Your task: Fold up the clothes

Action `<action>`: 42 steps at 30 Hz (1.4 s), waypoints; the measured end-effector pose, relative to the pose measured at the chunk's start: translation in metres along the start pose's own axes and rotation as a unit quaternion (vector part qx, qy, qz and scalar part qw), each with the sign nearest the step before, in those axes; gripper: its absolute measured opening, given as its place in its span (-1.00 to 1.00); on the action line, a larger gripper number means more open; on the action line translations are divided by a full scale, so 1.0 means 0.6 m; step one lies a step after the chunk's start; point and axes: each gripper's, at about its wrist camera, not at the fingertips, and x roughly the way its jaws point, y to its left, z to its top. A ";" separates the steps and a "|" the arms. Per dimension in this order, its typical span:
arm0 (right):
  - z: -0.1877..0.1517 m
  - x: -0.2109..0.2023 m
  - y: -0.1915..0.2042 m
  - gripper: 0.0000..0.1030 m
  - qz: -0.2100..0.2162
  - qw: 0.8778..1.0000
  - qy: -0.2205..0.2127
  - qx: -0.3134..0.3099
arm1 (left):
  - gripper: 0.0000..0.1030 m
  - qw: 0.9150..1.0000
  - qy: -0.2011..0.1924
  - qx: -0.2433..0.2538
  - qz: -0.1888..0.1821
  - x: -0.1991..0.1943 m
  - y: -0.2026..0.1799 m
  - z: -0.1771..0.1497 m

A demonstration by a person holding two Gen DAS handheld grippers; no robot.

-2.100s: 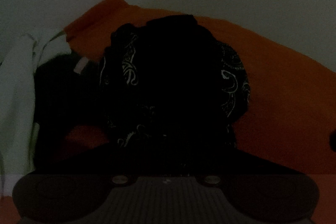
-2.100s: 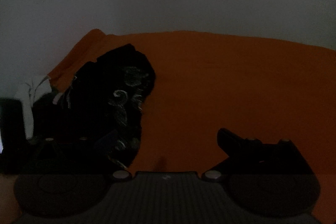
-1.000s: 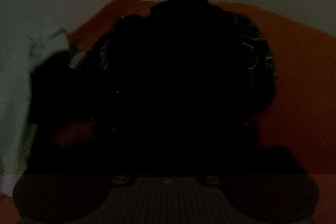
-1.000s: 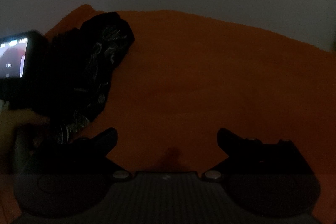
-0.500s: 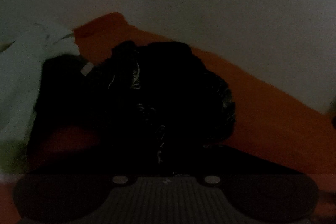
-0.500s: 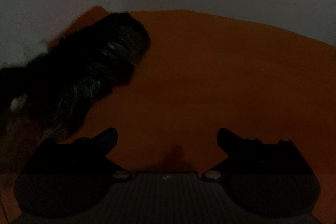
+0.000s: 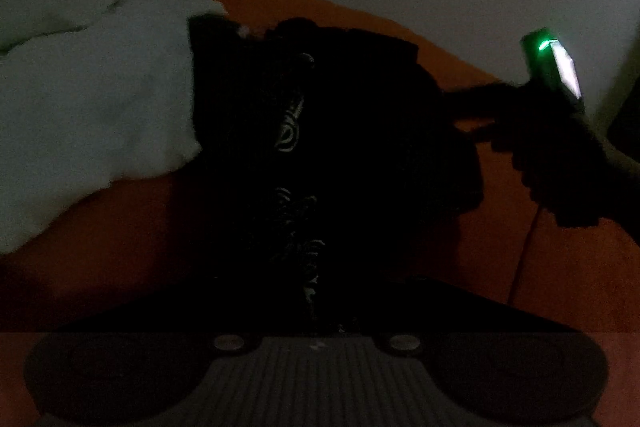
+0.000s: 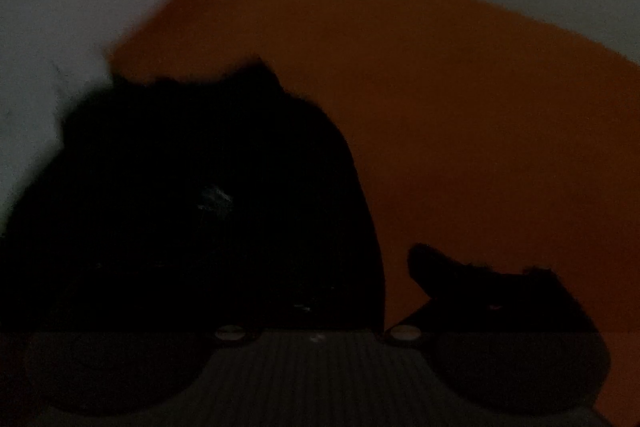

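Observation:
A black garment with a pale swirl pattern [image 7: 360,131] lies bunched on the orange bed sheet [image 7: 540,259]. In the left wrist view it runs down into my left gripper [image 7: 316,307], which is shut on it; the fingers are lost in the dark. My right gripper [image 7: 464,113] reaches in from the right, its fingers at the garment's right edge. In the right wrist view the garment [image 8: 200,207] hides the left finger. The right finger [image 8: 440,267] stands clear of the cloth, with orange showing between. The right gripper's [image 8: 316,259] jaws are closing with the garment's edge between them.
A white garment [image 7: 92,115] lies heaped at the left, touching the black one. The orange sheet [image 8: 460,87] stretches away to the right, up to a pale wall. The right gripper carries a lit screen [image 7: 564,67], and a thin cable [image 7: 524,255] hangs from it.
The black garment has been dragged along the bed with my left gripper. My right gripper has come up to its edge; the cloth now covers its left finger, and that gripper shows in the left view.

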 end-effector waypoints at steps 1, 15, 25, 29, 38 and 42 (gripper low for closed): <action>-0.004 0.014 -0.002 -0.34 0.003 1.000 0.021 0.006 | -0.93 1.000 -0.002 0.003 -0.002 -0.003 0.002 0.005; -0.170 -0.513 -0.215 -0.92 -0.018 0.965 -0.247 0.088 | -0.91 0.988 -0.030 0.116 -0.092 -0.068 -0.097 -0.020; -0.543 -0.659 -0.327 -0.56 -0.086 0.987 -0.030 0.132 | 0.30 0.949 0.078 0.265 -0.152 -0.110 -0.212 -0.168; -0.549 -0.647 -0.352 0.24 -0.065 0.979 -0.057 0.187 | 0.30 0.938 0.039 0.311 -0.147 -0.098 -0.252 -0.129; -0.475 -0.468 -0.358 0.33 -0.040 0.975 -0.011 0.218 | 0.80 0.943 0.026 0.285 -0.171 -0.117 -0.374 -0.017; -0.479 -0.425 -0.377 0.06 -0.088 0.957 0.037 0.275 | 0.88 0.931 0.057 0.314 -0.178 -0.061 -0.441 0.011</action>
